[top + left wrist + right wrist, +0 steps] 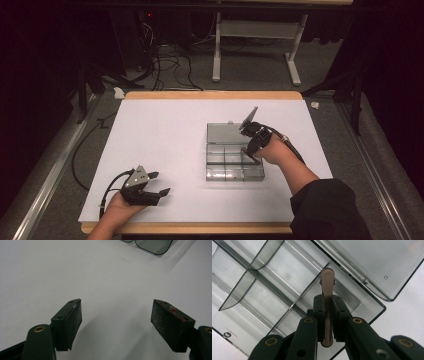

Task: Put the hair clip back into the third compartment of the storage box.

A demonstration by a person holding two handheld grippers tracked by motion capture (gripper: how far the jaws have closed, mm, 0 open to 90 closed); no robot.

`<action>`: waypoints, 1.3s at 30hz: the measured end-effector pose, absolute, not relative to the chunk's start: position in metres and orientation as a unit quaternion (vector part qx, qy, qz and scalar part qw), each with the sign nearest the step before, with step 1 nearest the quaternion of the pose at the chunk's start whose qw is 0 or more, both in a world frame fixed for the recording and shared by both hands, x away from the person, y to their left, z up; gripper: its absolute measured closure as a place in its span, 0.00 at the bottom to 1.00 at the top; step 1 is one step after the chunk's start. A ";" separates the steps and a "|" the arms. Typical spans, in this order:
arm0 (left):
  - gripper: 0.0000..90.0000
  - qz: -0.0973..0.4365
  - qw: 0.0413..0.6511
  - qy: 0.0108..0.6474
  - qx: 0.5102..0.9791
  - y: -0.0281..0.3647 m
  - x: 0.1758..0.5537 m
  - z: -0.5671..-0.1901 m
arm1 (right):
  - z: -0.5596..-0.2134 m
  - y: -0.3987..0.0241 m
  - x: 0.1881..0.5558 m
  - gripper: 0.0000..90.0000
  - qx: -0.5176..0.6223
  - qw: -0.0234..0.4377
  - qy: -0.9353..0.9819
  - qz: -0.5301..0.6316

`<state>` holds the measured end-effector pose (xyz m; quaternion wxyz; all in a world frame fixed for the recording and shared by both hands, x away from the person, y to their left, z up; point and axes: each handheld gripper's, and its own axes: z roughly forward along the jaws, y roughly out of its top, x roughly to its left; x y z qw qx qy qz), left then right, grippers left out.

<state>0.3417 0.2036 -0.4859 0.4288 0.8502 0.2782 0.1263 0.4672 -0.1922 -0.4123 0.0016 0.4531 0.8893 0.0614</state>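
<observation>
Right gripper [327, 306] pinches a smoky translucent plastic divider [327, 280] over the clear compartment box [216, 172]'s three-o'clock end; next, seat it. Left gripper [159, 183] idles wide.

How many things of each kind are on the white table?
Clear organiser box with open lid: 1
Divider piece clamped in the right gripper, over the box: 1
Grippers, counting the left gripper with open jaws: 2
Total: 4
</observation>
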 end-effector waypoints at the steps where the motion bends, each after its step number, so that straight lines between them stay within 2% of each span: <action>1: 0.28 0.127 0.429 0.278 0.850 0.204 0.342 -0.486 | -0.413 -0.193 0.468 0.92 0.453 0.003 0.889 0.061; 21: 0.28 0.126 0.429 0.278 0.850 0.204 0.342 -0.486 | -0.405 -0.196 0.464 0.90 0.458 0.006 0.886 0.072; 39: 0.28 0.128 0.426 0.278 0.851 0.203 0.342 -0.486 | -0.381 -0.233 0.445 0.84 0.477 0.030 0.873 0.098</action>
